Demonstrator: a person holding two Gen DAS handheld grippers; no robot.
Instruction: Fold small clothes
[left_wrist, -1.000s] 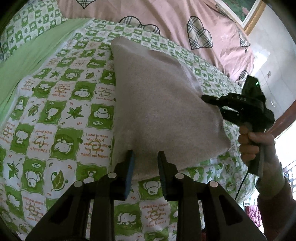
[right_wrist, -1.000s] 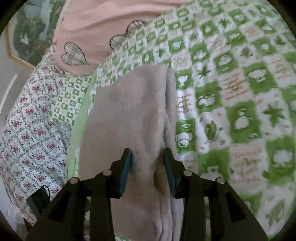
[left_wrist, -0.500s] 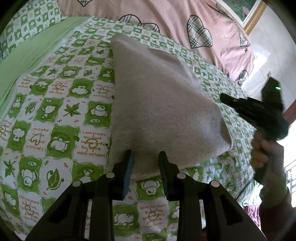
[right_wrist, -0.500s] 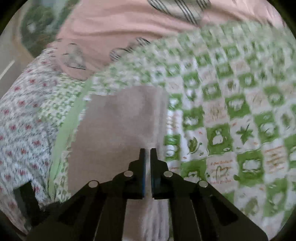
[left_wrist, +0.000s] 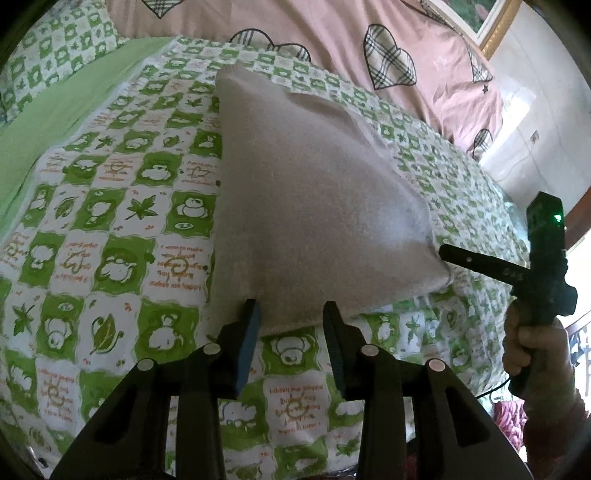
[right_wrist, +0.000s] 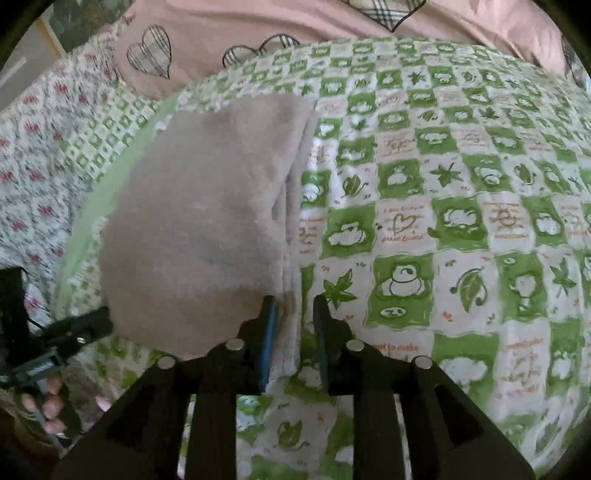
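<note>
Across most of my left wrist view I see a green-and-white checked bedspread (left_wrist: 122, 236), printed with cartoon bears, leaves and small orange writing. A plain green sheet (left_wrist: 70, 110) lies at upper left. Along the top runs a pink quilt (left_wrist: 332, 40) with plaid hearts. At upper right, a gilt picture frame (left_wrist: 495, 33). On my right wrist view, floral fabric (right_wrist: 40, 147) fills the left edge.

The green checked bedspread (right_wrist: 461, 229) lies bare and flat to one side of the folded beige cloth (left_wrist: 314, 206) — open room there; the pink quilt (left_wrist: 332, 44) heaps up behind; the right gripper (left_wrist: 448, 254) crowds the cloth's near corner.
</note>
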